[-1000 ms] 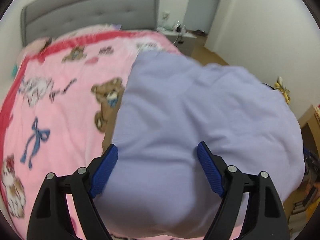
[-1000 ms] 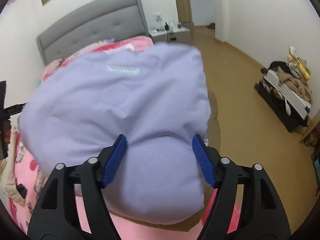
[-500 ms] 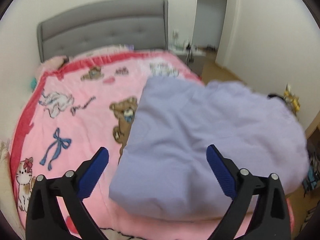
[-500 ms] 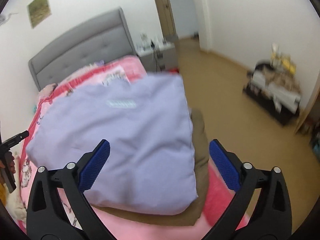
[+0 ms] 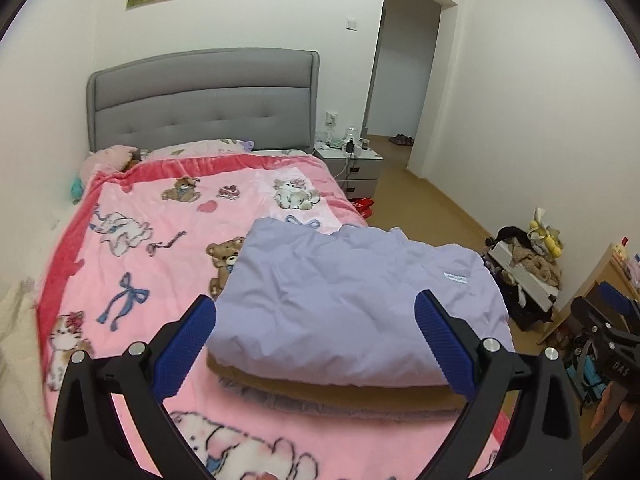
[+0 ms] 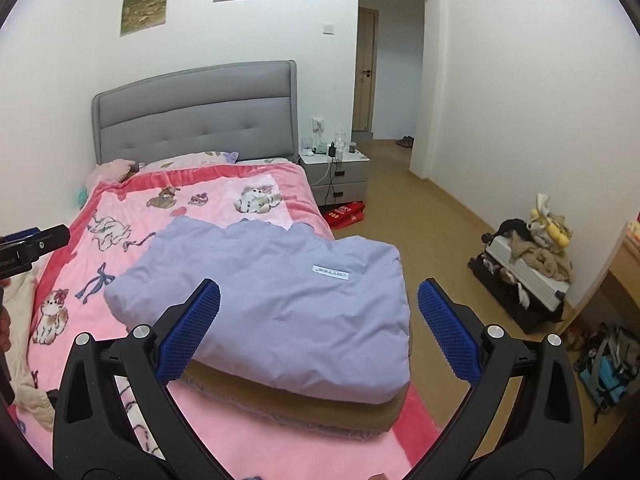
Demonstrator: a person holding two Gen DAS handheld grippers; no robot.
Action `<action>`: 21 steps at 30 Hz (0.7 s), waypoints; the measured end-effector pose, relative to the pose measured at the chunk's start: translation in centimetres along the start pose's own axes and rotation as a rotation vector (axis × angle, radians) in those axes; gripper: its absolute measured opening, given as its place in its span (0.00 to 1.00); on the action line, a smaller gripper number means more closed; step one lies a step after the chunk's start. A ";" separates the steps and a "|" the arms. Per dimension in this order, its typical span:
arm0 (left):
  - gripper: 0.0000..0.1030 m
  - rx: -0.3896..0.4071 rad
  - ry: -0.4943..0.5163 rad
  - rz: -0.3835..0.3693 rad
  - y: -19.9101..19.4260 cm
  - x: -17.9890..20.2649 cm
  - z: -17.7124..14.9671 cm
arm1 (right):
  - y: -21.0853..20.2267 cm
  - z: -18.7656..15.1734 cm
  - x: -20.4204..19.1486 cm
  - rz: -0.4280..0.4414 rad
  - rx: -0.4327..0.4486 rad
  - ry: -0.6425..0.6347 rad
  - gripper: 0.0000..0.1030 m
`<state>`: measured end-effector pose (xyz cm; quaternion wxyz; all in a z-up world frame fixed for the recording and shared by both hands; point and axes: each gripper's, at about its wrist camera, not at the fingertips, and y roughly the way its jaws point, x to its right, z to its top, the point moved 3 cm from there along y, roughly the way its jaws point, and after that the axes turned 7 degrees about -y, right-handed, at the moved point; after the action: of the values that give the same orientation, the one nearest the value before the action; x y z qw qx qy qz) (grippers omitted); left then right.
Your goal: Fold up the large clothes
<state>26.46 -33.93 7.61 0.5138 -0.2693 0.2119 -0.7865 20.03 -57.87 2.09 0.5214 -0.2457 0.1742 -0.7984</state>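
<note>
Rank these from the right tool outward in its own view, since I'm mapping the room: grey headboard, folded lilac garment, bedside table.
1. Folded lilac garment, just ahead of the right tool.
2. Bedside table, beyond, right of bed.
3. Grey headboard, against the far wall; close to the table.

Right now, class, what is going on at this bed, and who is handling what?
A person holds a gripper in each hand above a bed with a pink blanket. A folded lilac jacket lies on top of a brown garment near the foot of the bed. The left gripper and the right gripper are both wide open and hold nothing; neither touches the jacket. The fold looks finished.
</note>
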 end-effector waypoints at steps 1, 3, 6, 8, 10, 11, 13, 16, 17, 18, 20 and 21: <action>0.95 0.008 0.014 0.018 -0.9 0.6 -0.2 | -0.5 0.1 -0.4 -0.013 0.000 -0.013 0.92; 0.95 0.023 0.063 0.041 -2.3 1.6 -0.7 | -1.6 0.0 -1.1 -0.057 -0.011 -0.056 0.92; 0.95 0.066 0.111 0.036 -4.8 3.2 -1.2 | -3.1 -0.5 -1.5 -0.079 -0.024 -0.078 0.92; 0.95 0.074 0.120 0.006 -6.2 4.2 -1.3 | -4.2 -0.8 -1.4 -0.081 -0.023 -0.057 0.92; 0.95 0.064 0.125 -0.025 -7.1 5.0 -1.3 | -5.2 -0.8 -1.0 -0.096 -0.017 -0.035 0.92; 0.95 0.062 0.130 -0.021 -7.4 5.4 -1.2 | -5.8 -0.8 -0.7 -0.102 -0.018 -0.018 0.92; 0.95 0.056 0.133 0.013 -7.6 6.0 -1.3 | -6.6 -0.7 -0.3 -0.104 -0.015 0.009 0.92; 0.95 0.054 0.105 0.072 -8.0 6.1 -1.6 | -7.2 -0.7 0.1 -0.108 -0.014 0.030 0.92; 0.95 0.057 0.101 0.069 -8.2 6.1 -1.6 | -7.3 -0.7 0.2 -0.095 -0.019 0.043 0.92; 0.95 0.055 0.098 0.062 -8.3 6.2 -1.7 | -7.3 -0.7 0.2 -0.082 -0.023 0.057 0.92; 0.95 0.045 0.079 0.047 -8.5 6.0 -1.7 | -7.4 -0.7 0.1 -0.054 -0.021 0.078 0.92; 0.95 0.039 0.068 0.044 -8.5 5.8 -1.7 | -7.5 -0.8 0.0 -0.051 -0.021 0.077 0.92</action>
<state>17.59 -36.00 12.67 0.5287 -0.2277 0.2200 -0.7875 14.03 -54.88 5.45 0.4913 -0.2246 0.1960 -0.8184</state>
